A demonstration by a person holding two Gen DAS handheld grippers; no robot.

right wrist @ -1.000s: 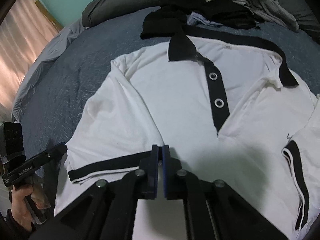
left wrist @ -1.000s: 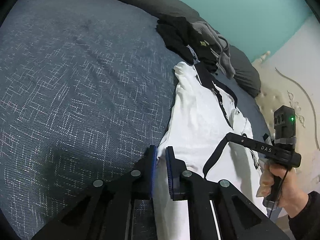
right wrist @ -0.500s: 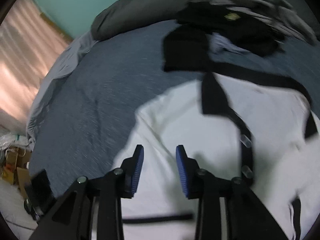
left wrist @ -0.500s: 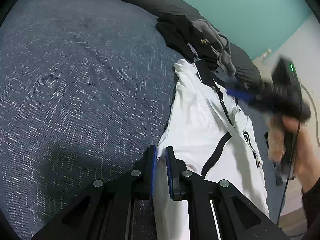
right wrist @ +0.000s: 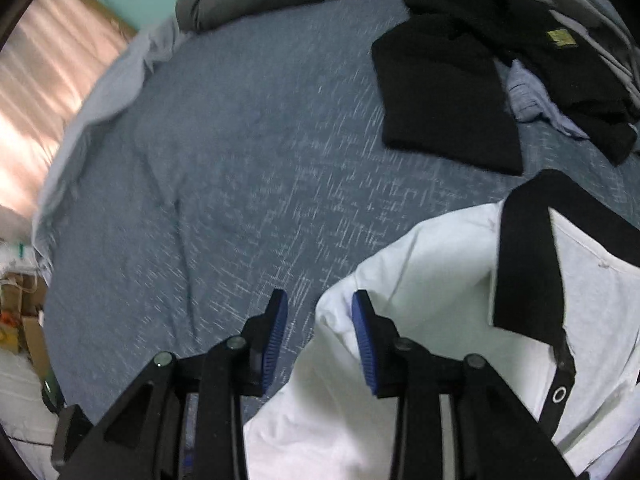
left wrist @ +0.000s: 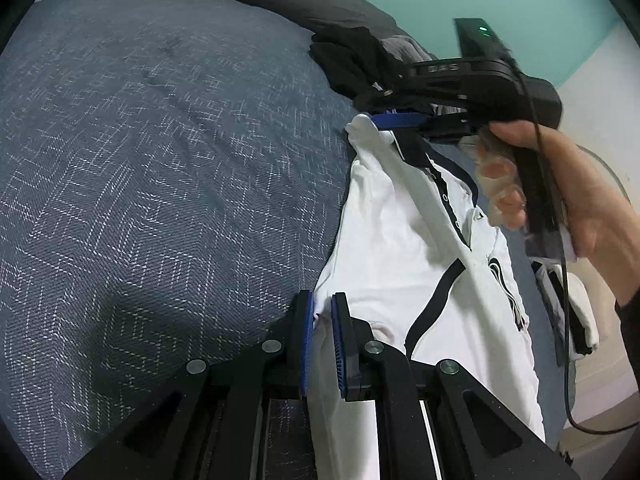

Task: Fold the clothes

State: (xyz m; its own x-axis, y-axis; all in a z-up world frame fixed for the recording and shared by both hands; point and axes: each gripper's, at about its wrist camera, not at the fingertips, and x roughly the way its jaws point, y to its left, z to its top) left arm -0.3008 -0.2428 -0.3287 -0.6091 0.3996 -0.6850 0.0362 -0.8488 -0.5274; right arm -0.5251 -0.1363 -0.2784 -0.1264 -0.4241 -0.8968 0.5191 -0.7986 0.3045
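Pinching the white polo shirt's (left wrist: 400, 248) lower side edge, the left gripper (left wrist: 320, 336) anchored soft, limp cloth on the bed (left wrist: 160, 160). From the right wrist, the right gripper's (right wrist: 320, 336) spread jaws were closing around the shoulder fold, a sensible hold.

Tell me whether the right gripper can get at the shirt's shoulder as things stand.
Probably yes. The right gripper hangs right over the shirt shoulder, jaws closing with the fabric edge between them, nothing on top. The left gripper pins the hem, well clear.
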